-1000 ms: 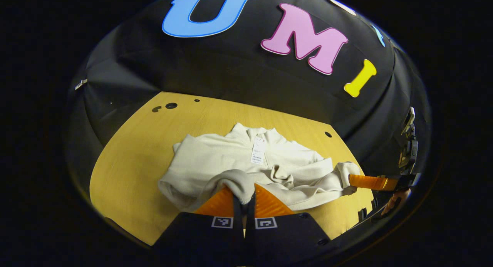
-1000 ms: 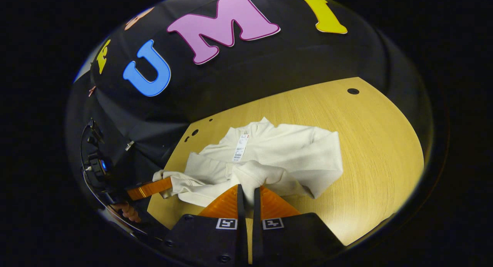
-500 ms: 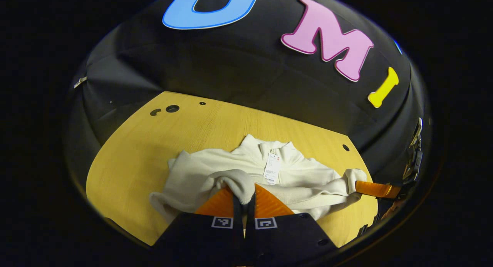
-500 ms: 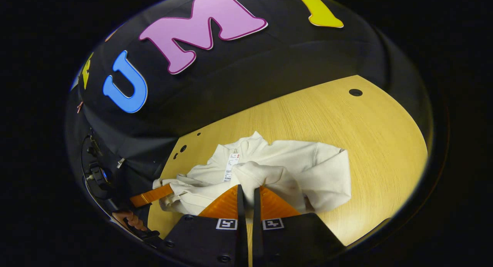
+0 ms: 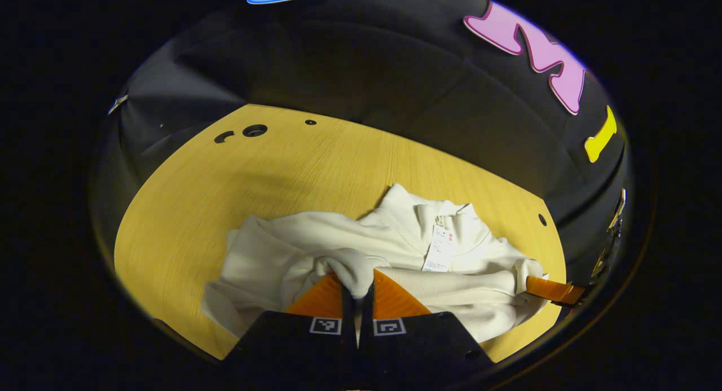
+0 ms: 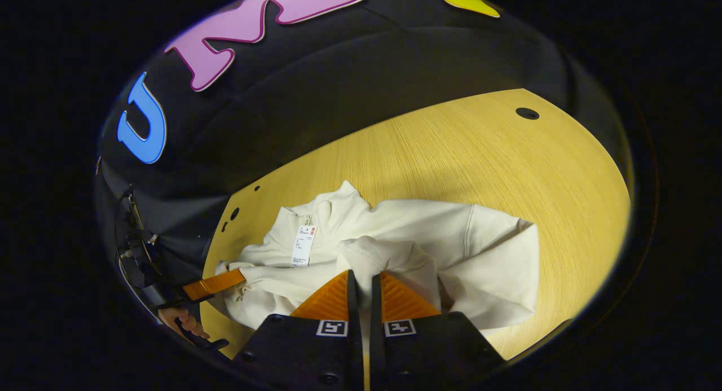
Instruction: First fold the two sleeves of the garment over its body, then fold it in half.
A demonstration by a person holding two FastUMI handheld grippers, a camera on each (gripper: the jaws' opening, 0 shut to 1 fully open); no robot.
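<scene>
Vs a second ago: both claws have carried the hem farther toward the collar, so the cream sweater (image 5: 350, 250) now reads more compact, lower half doubled up over the chest, and more bare tabletop (image 5: 186, 210) shows past the collar in both views. Left claw (image 5: 357, 286) is clamped tight on a bunched wad of hem fabric, both fingers pressing on it, no visible gap. Right claw (image 6: 364, 284) same story: pinched closed on its own bunch of hem, cloth humped up over the fingertips. In the right gripper view the left claw (image 6: 217, 284) shows at the sweater's far side with a hand (image 6: 183, 323) behind it; in the left gripper view the right claw (image 5: 550, 290) grips cloth near the tabletop's right edge. Sweater sits on the tabletop toward the near edge, mid-width, well clear of the far edge and its holes (image 5: 254, 130). Collar (image 6: 321, 210) points away from both cameras toward the booth wall (image 6: 338, 86), white hang tag (image 6: 303, 245) hanging off the neck. With the fold partway done, its long axis now runs side to side, claw to claw, roughly parallel to the near edge. One folded sleeve/shoulder panel (image 6: 496, 261) lies flat on the right side.
</scene>
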